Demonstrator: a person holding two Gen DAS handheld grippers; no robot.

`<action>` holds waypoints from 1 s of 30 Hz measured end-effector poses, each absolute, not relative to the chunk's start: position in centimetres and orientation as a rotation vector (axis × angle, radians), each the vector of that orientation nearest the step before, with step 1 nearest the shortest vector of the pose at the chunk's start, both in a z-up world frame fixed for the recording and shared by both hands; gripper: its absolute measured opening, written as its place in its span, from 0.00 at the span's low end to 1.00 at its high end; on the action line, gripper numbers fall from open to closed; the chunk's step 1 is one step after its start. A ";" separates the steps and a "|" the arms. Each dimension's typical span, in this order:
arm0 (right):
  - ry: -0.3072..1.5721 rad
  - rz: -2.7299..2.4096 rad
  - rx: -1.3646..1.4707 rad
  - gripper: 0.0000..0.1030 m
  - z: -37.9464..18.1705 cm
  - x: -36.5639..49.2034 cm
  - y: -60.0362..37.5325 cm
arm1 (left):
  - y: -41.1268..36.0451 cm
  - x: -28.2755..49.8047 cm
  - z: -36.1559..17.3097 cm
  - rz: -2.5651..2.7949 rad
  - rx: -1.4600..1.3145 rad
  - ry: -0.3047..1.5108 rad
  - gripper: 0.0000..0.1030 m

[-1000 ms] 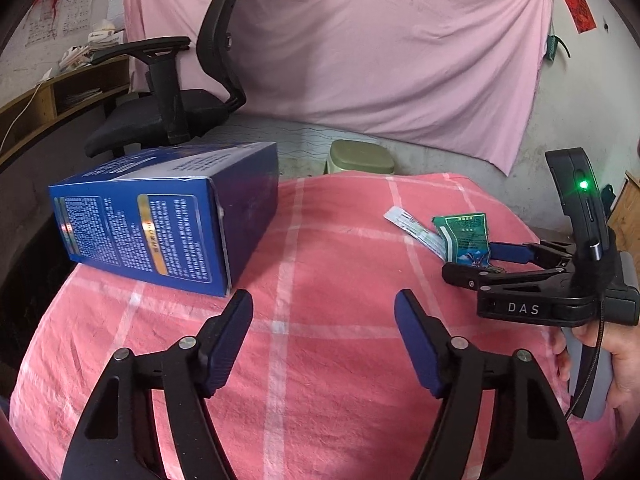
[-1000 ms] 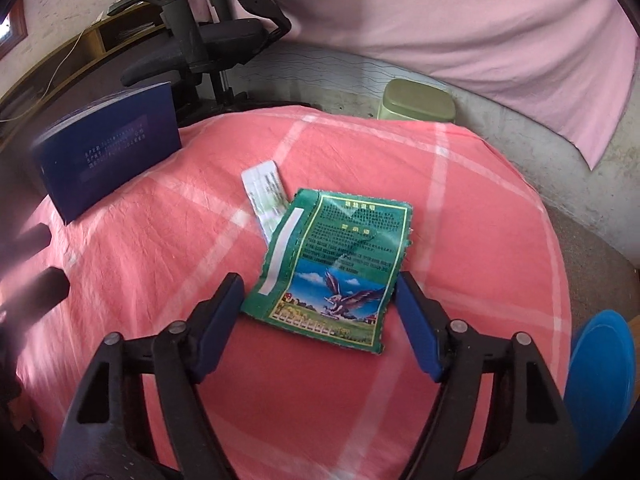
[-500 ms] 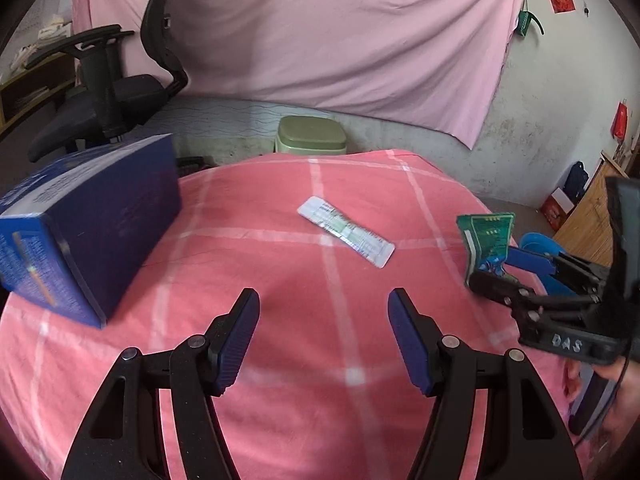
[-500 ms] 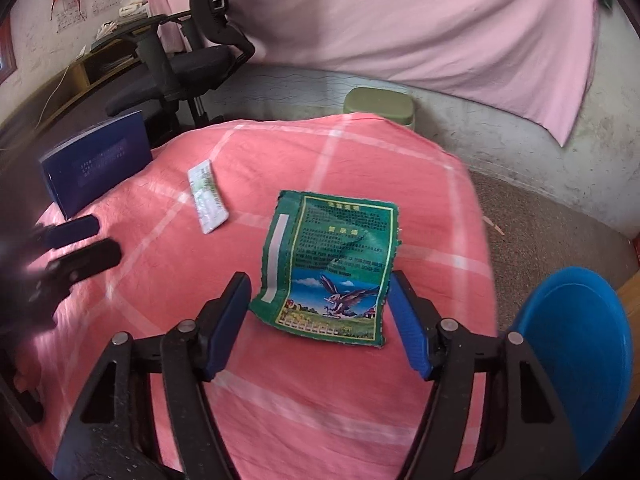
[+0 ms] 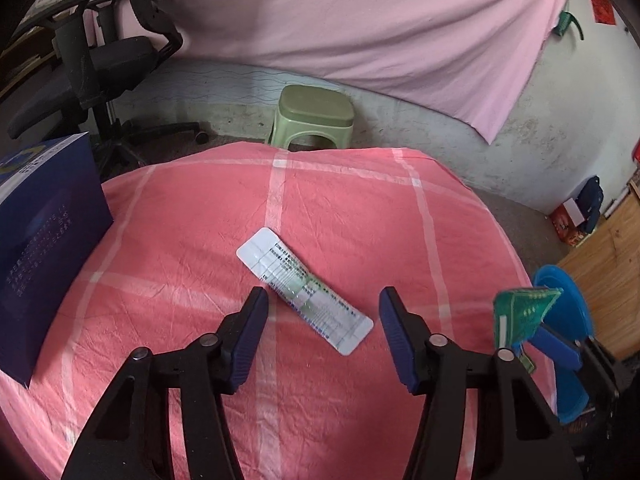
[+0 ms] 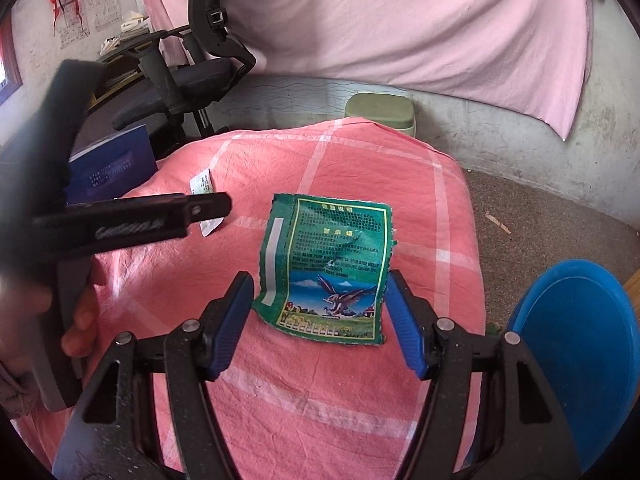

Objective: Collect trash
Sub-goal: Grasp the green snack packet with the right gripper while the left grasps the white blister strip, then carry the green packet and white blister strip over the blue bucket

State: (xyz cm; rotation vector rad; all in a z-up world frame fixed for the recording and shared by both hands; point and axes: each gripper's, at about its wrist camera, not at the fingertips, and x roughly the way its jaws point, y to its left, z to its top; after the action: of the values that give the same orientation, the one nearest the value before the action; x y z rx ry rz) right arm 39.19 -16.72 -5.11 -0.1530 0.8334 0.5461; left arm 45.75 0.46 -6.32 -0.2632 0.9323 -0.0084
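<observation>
A simple home room: a desk under a pink checked cloth (image 5: pixel 320 208), an office chair (image 5: pixel 100 64), a plastic stool (image 5: pixel 314 114), a pink sheet (image 5: pixel 360 20) on the wall

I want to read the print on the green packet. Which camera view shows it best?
The right wrist view: the green packet faces the camera between the right tool's fingers, its print and bird picture unobstructed. In the left wrist view it appears only as a small, steeply angled piece at the right edge, in front of the blue bin.

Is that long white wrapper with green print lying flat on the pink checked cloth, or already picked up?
Lying flat. The long white wrapper rests on the pink checked cloth, untouched between the left gripper's open jaws.
</observation>
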 end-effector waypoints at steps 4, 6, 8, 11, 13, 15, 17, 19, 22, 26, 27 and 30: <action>0.832 0.547 -0.149 0.84 -5.1 39.1 -16.8 | 0.0 46.0 -6.6 0.035 -0.224 0.939 0.31; 0.830 0.546 -0.155 0.84 -5.1 39.0 -16.8 | 0.1 45.8 -6.7 0.031 -0.221 0.940 0.20; 0.829 0.546 -0.163 0.84 -5.1 38.9 -16.7 | 0.1 45.6 -6.9 0.013 -0.231 0.944 0.16; 0.824 0.547 -0.171 0.83 -5.1 38.8 -16.7 | 0.6 44.7 -6.9 -0.034 -0.265 0.949 0.10; 0.815 0.555 -0.175 0.83 -5.1 38.6 -16.7 | 0.9 43.8 -6.8 -0.071 -0.305 0.933 0.07; 0.799 0.558 -0.175 0.83 -4.9 38.3 -16.8 | 1.1 42.8 -6.3 -0.094 -0.326 0.902 0.04; 0.777 0.563 -0.166 0.83 -4.6 37.9 -17.0 | 1.3 41.4 -5.8 -0.113 -0.342 0.856 0.02; 0.747 0.567 -0.152 0.83 -4.1 37.4 -17.3 | 1.3 40.4 -5.1 -0.117 -0.339 0.823 0.02; 0.693 0.573 -0.119 0.83 -3.3 36.6 -18.1 | 0.9 38.9 -3.9 -0.112 -0.326 0.762 0.02; 0.605 0.575 -0.078 0.83 -2.0 35.4 -19.0 | -0.3 36.7 -1.3 -0.113 -0.305 0.645 0.02; 0.579 0.572 -0.073 0.83 -1.6 35.1 -19.2 | -0.6 36.2 -0.7 -0.115 -0.297 0.615 0.02; 0.488 0.555 -0.060 0.83 -0.1 33.8 -20.2 | -1.7 34.8 1.5 -0.126 -0.272 0.519 0.02</action>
State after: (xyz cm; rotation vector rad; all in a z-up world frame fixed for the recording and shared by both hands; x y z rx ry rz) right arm 33.75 -20.21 -0.07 -0.0602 0.4879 0.5550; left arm 34.82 -1.67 1.54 -0.2716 0.5194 -0.1255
